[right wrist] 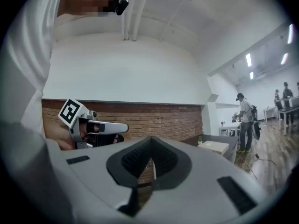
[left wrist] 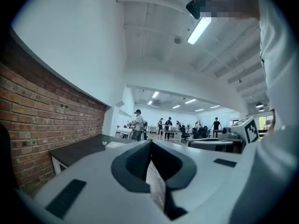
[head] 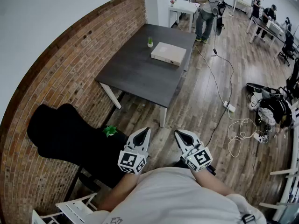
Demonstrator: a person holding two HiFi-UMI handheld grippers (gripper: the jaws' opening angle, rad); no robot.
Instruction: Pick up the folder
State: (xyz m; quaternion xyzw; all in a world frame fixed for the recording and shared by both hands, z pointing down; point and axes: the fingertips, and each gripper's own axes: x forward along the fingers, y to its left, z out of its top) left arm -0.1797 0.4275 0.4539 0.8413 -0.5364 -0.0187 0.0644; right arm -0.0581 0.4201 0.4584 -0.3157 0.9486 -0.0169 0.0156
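A pale, box-like folder [head: 168,53] lies flat on the dark table [head: 135,71] by the brick wall, near a tiny potted plant [head: 150,42]. It shows small in the right gripper view as the folder [right wrist: 214,146] and faintly in the left gripper view as the folder [left wrist: 115,144]. My left gripper [head: 143,133] and right gripper [head: 180,134] are held side by side close to my chest, well short of the table, both shut and empty. The left gripper [left wrist: 150,144] and right gripper [right wrist: 150,141] point level toward the room.
A black chair [head: 70,136] with a small green plant [head: 110,130] on it stands to my left. Cables and a power strip [head: 229,107] trail over the wood floor on the right, beside bags [head: 273,106]. Several people [head: 208,8] stand at white desks at the back.
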